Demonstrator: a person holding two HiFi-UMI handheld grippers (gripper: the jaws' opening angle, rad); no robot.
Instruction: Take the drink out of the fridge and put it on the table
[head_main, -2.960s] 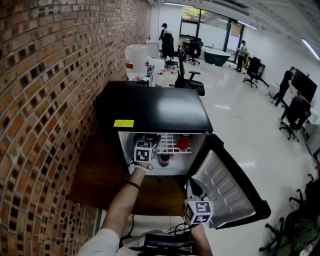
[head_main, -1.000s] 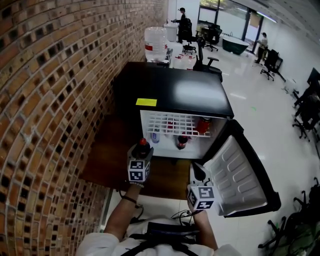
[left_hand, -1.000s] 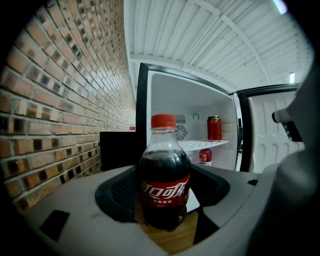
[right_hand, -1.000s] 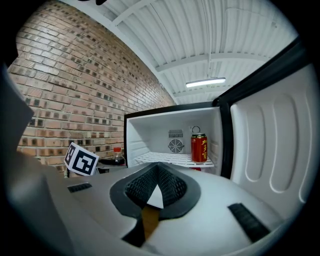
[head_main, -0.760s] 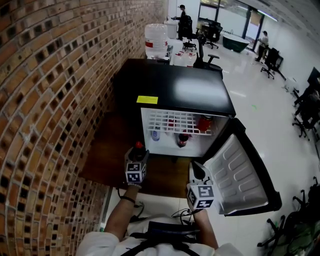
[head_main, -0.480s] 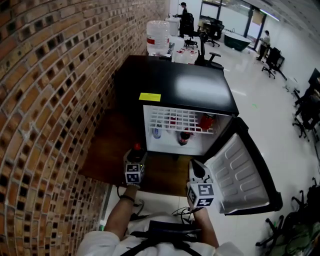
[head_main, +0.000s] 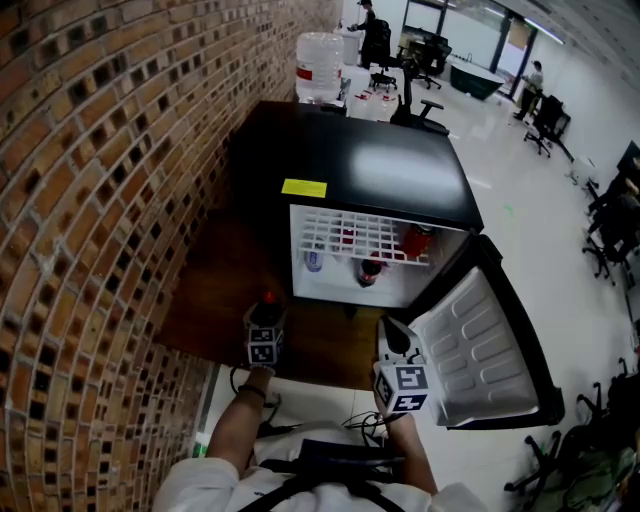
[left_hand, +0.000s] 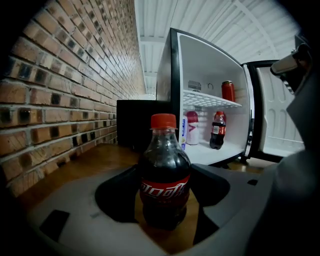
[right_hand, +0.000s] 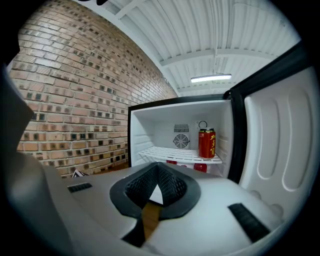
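A dark cola bottle (left_hand: 165, 170) with a red cap and red label stands upright between the jaws of my left gripper (left_hand: 165, 196), which is shut on it. In the head view this bottle (head_main: 268, 298) is over the wooden table (head_main: 210, 290), in front of the open fridge (head_main: 370, 170) and left of its opening. I cannot tell if its base touches the wood. My right gripper (head_main: 392, 342) hangs near the open fridge door (head_main: 480, 350). In its own view, the right gripper (right_hand: 157, 187) is shut and holds nothing.
Inside the fridge are a red can (right_hand: 206, 143) on the wire shelf, another cola bottle (left_hand: 217, 130) and a white bottle (left_hand: 191, 127). A brick wall (head_main: 90, 200) runs along the left. A water jug (head_main: 318, 62) stands behind the fridge.
My left gripper has drawn the cola bottle out of the fridge and back toward me over the wooden table. The right gripper has barely moved.
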